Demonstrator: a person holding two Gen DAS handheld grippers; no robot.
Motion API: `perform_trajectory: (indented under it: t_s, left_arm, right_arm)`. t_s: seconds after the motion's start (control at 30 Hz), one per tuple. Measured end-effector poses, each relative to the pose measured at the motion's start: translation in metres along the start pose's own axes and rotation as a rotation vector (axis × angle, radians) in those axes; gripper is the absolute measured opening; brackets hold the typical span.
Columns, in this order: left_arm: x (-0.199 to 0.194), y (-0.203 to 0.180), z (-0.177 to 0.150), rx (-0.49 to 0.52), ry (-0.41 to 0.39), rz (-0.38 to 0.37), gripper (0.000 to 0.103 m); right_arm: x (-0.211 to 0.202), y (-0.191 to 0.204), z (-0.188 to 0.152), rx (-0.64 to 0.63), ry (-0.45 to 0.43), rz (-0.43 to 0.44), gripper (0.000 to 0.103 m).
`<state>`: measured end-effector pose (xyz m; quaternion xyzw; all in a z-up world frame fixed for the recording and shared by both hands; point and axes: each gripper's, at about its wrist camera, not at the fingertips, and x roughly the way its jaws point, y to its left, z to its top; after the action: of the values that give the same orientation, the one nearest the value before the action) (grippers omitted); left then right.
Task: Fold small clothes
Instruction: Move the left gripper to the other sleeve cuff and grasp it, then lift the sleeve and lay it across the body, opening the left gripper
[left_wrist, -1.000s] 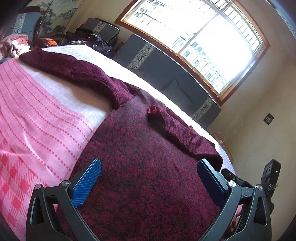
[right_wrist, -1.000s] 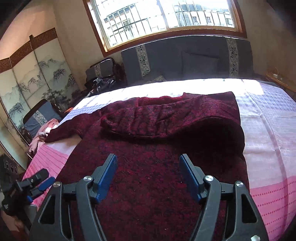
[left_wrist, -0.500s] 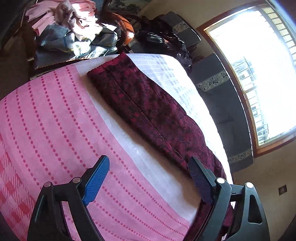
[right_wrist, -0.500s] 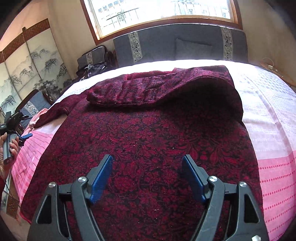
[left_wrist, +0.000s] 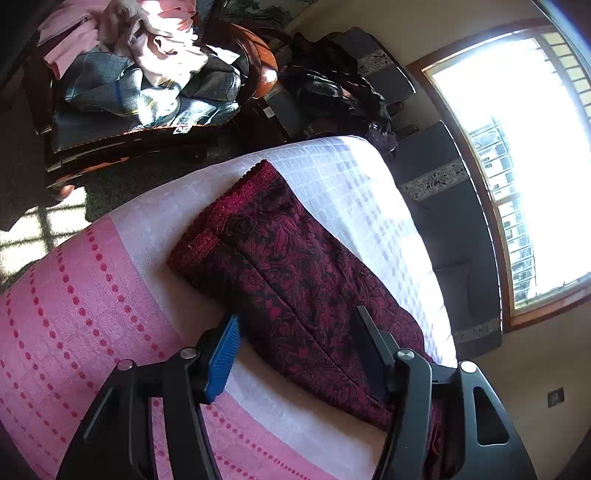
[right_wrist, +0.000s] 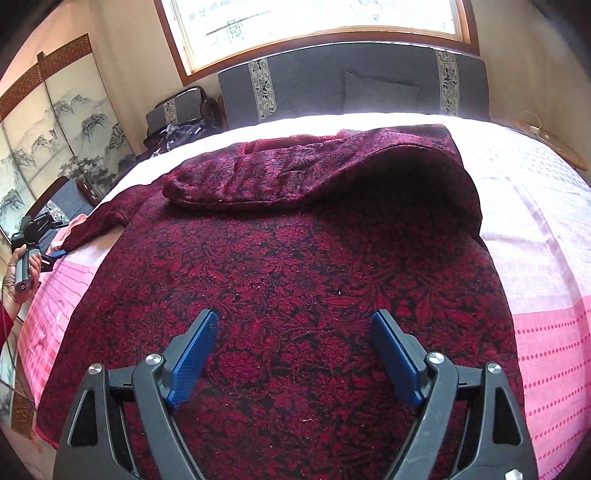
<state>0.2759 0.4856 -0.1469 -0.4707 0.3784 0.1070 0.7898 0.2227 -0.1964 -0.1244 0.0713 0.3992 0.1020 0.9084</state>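
A dark red floral sweater (right_wrist: 295, 240) lies spread on the pink and white bed cover (right_wrist: 535, 221). One sleeve is folded across its upper part (right_wrist: 295, 173). The other sleeve (left_wrist: 295, 266) stretches toward the bed's corner and ends in a ribbed cuff (left_wrist: 207, 236). My left gripper (left_wrist: 297, 315) straddles this sleeve with its jaws closing. The cloth is between the pads, and a gap still shows. A hand holds that gripper (right_wrist: 55, 254) at the far left of the right wrist view. My right gripper (right_wrist: 294, 315) hovers over the sweater's body, jaws opening, with nothing between them.
Beyond the bed's corner stands a dark wooden chair piled with clothes (left_wrist: 147, 74), with black bags (left_wrist: 332, 85) beside it. A grey padded headboard (right_wrist: 351, 85) and a bright window (right_wrist: 314, 22) are at the far side. A painted folding screen (right_wrist: 55, 129) stands on the left.
My left gripper swept from over the sweater's body out to the sleeve near the bed's corner, and its jaws narrowed around it. The right gripper sank slightly toward the cloth and its jaws widened.
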Motion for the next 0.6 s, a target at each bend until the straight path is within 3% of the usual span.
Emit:
perform_trajectory:
  t_s: [0.03, 0.1, 0.17, 0.23, 0.4, 0.6]
  left_arm:
    - [0.008, 0.004, 0.000, -0.016, 0.029, 0.000, 0.011]
    - [0.008, 0.011, -0.003, -0.047, -0.010, -0.040, 0.011]
    - [0.002, 0.000, -0.008, 0.003, -0.060, -0.028, 0.011]
    - [-0.014, -0.024, -0.017, 0.063, -0.115, -0.087, 0.011]
    - [-0.052, -0.130, -0.057, 0.303, -0.135, -0.207, 0.011]
    - [-0.069, -0.271, -0.150, 0.574, -0.048, -0.353, 0.011]
  right_arm:
    - [0.000, 0.000, 0.000, 0.000, 0.001, 0.001, 0.084]
    - [0.001, 0.000, 0.000, 0.002, 0.004, 0.001, 0.084]
    - [0.001, 0.000, 0.000, 0.004, 0.005, 0.003, 0.084]
    - [0.000, -0.002, 0.000, 0.013, -0.001, 0.008, 0.084]
    - [-0.007, -0.013, -0.001, 0.074, -0.046, 0.040, 0.084]
    - [-0.014, -0.023, -0.001, 0.131, -0.085, 0.074, 0.084]
